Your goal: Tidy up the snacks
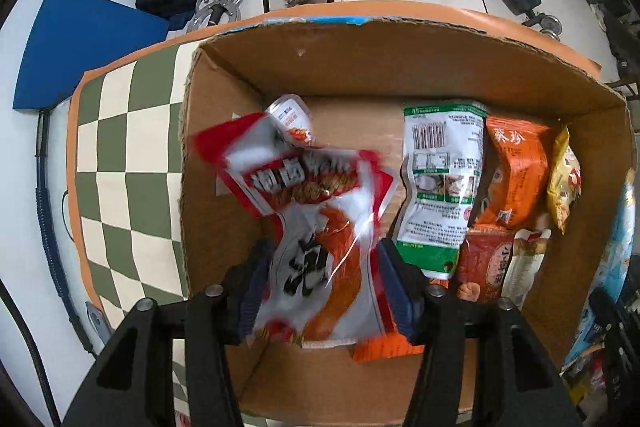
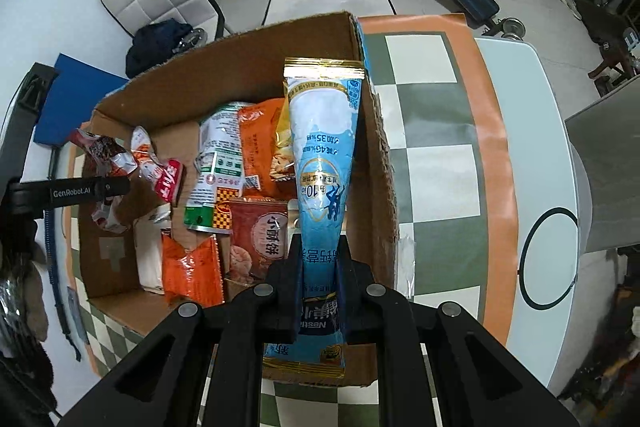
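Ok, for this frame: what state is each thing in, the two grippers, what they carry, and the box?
Left gripper: jaws apart, red and white snack packets between them, blurred.
Right gripper: shut on the blue packet, which hangs over the box's right side.
Cardboard box: open at the top, partly filled.
Snack packets in the box: lying on its floor.

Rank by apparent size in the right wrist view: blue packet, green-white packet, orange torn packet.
1. blue packet, though nearest the camera, in the right gripper
2. green-white packet
3. orange torn packet; close to 2, unsure
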A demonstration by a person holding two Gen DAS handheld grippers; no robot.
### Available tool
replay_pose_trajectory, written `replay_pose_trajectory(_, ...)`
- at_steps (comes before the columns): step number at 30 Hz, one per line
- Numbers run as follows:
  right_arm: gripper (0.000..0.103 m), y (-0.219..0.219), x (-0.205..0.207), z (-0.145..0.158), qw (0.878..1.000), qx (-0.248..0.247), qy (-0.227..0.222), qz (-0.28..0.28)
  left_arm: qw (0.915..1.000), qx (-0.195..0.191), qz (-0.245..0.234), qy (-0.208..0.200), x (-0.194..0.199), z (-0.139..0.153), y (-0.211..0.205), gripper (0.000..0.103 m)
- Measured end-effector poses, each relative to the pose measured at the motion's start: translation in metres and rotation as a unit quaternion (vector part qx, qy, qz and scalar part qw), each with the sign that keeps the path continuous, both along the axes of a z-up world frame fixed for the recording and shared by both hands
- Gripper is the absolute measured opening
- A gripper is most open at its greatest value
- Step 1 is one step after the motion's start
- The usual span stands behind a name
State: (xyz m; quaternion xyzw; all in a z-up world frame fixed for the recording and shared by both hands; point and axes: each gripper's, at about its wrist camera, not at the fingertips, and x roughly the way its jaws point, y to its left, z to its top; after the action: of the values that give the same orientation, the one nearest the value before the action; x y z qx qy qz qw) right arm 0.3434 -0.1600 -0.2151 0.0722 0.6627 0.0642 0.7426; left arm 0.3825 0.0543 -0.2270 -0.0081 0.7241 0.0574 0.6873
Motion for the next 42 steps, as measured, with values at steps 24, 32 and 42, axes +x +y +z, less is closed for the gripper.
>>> replay_pose_trajectory(24, 0.087, 0.025, 0.000, -0.002, 1.000, -0.014, 0.018, 0.002, 0.9973, -0.037, 0.009, -0.062, -0.033, 0.034, -0.003, 0.091)
replay_pose_trajectory(32, 0.088, 0.030, -0.003, 0.002, 1.000, -0.016, 0.015, 0.008, 0.9959, -0.053, 0.019, -0.071, -0.051, 0.038, -0.006, 0.091)
replay_pose_trajectory(42, 0.090, 0.030, -0.012, 0.021, 1.000, -0.021, -0.008, 0.016, 0.9929, -0.053, 0.017, -0.105, -0.076, 0.064, -0.012, 0.091)
